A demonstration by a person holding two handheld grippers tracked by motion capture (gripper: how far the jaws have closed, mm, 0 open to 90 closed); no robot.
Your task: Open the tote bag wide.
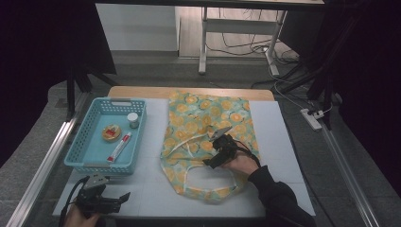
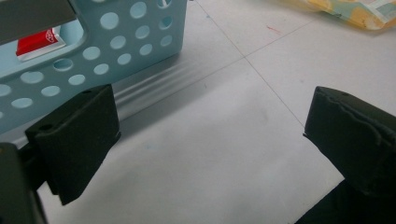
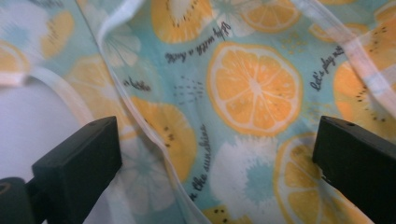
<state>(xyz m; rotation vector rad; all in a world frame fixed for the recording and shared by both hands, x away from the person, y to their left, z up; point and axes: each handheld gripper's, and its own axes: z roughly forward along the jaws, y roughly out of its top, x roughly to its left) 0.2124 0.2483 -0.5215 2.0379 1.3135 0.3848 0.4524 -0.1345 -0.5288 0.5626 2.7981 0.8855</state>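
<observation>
Left hand [image 1: 75,216]: cut off at the high view's bottom edge. Small jar [image 1: 133,119], round tin [image 1: 111,133], red-white tube [image 1: 119,147] in basket [image 1: 78,142]: labels too small to read.

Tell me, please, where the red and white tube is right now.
In the high view, the tube lies inside the blue basket on the table's left, just below the round tin and the small jar.
</observation>
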